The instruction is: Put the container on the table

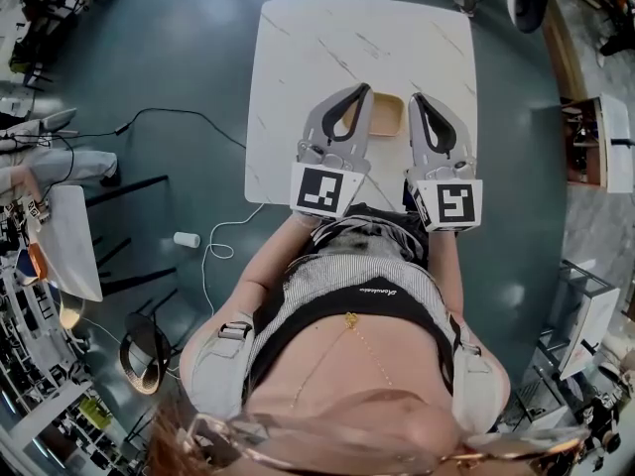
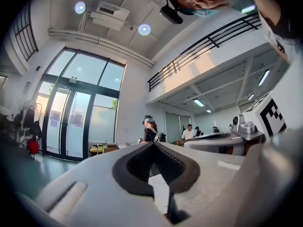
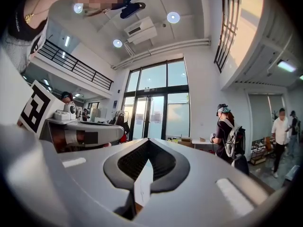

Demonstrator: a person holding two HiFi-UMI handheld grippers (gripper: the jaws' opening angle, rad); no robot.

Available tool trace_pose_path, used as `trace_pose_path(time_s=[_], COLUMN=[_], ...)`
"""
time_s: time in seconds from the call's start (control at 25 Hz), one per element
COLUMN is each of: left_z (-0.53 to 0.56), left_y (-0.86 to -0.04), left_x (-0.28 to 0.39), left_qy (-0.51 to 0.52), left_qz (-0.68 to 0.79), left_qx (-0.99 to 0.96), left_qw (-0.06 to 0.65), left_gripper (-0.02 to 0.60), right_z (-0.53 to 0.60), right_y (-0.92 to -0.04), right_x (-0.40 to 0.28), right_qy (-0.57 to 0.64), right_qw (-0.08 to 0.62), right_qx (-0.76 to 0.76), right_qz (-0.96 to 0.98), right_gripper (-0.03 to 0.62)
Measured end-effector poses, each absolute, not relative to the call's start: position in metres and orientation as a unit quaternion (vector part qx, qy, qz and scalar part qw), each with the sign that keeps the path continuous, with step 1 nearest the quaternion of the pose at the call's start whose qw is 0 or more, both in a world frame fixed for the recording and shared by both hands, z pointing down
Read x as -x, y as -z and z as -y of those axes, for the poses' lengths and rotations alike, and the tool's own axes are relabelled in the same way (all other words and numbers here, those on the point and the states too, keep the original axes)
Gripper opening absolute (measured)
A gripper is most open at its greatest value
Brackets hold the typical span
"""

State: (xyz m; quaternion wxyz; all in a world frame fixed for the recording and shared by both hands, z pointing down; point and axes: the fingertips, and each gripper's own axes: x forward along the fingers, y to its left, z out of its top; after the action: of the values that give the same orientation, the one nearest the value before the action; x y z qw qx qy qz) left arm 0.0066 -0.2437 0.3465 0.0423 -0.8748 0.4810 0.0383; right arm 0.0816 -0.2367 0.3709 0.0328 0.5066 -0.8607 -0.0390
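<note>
Left hand-held gripper [image 1: 363,89] and right hand-held gripper [image 1: 417,98]: jaws pressed together on both, nothing pinched, tips pointing toward frame top over the table [image 1: 298,48]. Container [image 1: 387,115] lies at frame centre between the two, apparently set on the table; the left one is nearer and overlaps its left part. Hidden: the container's left edge, so its long axis is unclear, and I cannot tell whether either gripper touches it.
</note>
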Motion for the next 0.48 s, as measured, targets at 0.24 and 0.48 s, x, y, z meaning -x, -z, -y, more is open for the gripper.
trace_pose_path(time_s=[0.24,0.48], left_z=[0.2437,0.243], left_y=[-0.3506,-0.3503], left_x=[-0.0107,-0.0151], left_qy=[-0.036,-0.036], left_qz=[-0.479,-0.476], left_qx=[0.876,0.878], left_qw=[0.045,0.039], left_gripper=[0.0,0.0], right_z=[0.24,0.2389], right_y=[-0.3761,-0.3765], right_x=[-0.0817,-0.0872], right_qy=[0.031,0.025], right_qw=[0.037,0.039], right_qx=[-0.512,-0.519], right_qz=[0.858,0.854], right_gripper=[0.026,0.026])
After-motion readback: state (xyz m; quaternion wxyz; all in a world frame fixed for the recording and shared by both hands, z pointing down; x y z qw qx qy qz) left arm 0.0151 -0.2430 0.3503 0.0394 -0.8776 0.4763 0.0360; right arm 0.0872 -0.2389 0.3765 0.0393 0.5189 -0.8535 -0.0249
